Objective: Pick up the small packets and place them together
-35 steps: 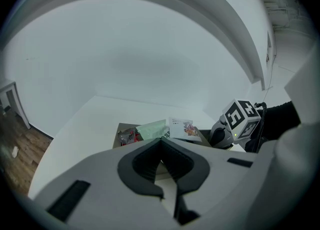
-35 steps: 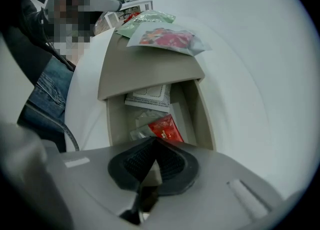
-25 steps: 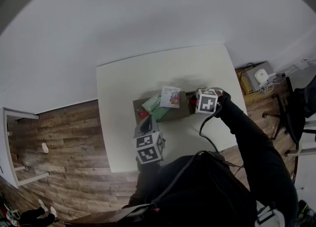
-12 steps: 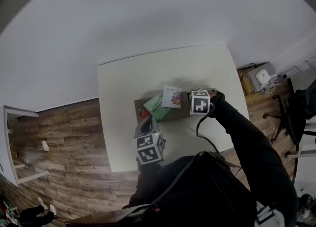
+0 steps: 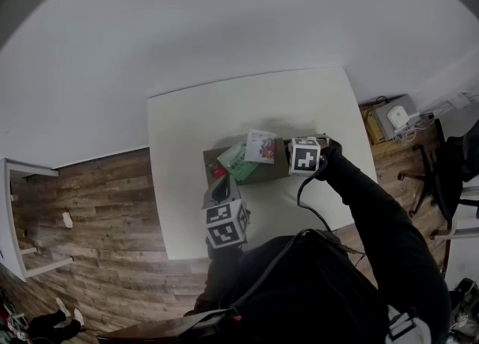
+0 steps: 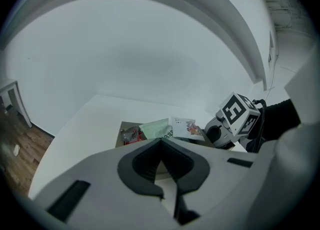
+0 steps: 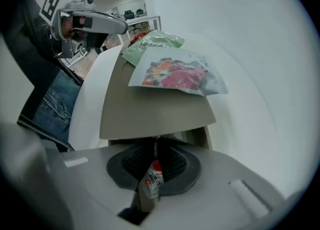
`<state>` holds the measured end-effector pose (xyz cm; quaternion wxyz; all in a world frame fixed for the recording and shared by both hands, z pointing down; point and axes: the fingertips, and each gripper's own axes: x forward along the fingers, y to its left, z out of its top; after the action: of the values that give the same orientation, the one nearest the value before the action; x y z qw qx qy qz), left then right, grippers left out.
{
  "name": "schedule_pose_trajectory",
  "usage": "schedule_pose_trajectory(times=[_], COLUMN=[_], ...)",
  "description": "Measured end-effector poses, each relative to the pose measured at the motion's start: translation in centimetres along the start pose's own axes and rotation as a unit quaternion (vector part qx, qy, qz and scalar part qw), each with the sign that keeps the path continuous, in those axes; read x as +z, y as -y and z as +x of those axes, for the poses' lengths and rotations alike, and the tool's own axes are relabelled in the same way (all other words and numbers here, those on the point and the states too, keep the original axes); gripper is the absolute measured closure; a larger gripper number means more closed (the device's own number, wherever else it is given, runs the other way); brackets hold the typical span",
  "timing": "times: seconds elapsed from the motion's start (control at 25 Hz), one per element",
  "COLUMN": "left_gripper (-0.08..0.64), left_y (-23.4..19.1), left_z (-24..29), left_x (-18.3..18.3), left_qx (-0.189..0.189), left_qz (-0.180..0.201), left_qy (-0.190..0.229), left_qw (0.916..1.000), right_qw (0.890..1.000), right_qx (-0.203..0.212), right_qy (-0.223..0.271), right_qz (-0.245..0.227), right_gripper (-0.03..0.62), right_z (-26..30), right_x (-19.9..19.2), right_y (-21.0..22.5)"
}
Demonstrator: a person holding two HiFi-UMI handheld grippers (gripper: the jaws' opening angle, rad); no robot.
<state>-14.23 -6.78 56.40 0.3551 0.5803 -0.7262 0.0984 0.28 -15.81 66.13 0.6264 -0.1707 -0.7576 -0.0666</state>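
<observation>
A small white-and-red sachet (image 7: 151, 180) is pinched between the jaws of the right gripper (image 7: 154, 149). These jaws have just been closing and are now drawn narrow on it. The gripper is held pointing steeply down at the right end of a tan board (image 7: 150, 109), which lies on a white table (image 5: 194, 126). Three more packets are seen on the board. A white packet with a red fruit print (image 7: 177, 74) lies near the board's middle. It partly overlaps a green packet (image 7: 152, 44) on the side towards the board's left end. A small red packet (image 6: 131, 135) is found at that left end, just beside the green one. The left gripper (image 6: 160, 144) is held off the board, near its left front corner, pointed towards the board. Its jaws are brought together with nothing between them.
</observation>
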Motion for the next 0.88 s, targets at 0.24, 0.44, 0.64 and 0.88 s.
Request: schedule_pose_trajectory(times=[0.24, 0.44, 0.64, 0.88], left_gripper=[0.561, 0.561, 0.561, 0.561], left_y=[0.2, 0.4, 0.4, 0.4], left_z=[0.0, 0.1, 0.0, -0.1], left_x=[-0.1, 0.0, 0.0, 0.1], left_qx=[-0.003, -0.005, -0.004, -0.004], left_qz=[0.001, 0.002, 0.003, 0.003], left_qy=[0.001, 0.001, 0.001, 0.005], left_qw=[1.0000, 1.0000, 1.0000, 1.0000], right_qw=[1.000, 0.999, 0.999, 0.998], right_qx=[-0.013, -0.006, -0.015, -0.043], right_qy=[-0.017, -0.026, -0.024, -0.021], right_qz=[0.007, 0.020, 0.029, 0.036], right_gripper=[0.572, 0.572, 0.572, 0.572], right_z=[-1.0, -2.0, -3.2, -6.1], right_x=[-2.0, -4.0, -5.1, -6.3], right_y=[0.7, 0.7, 0.8, 1.5])
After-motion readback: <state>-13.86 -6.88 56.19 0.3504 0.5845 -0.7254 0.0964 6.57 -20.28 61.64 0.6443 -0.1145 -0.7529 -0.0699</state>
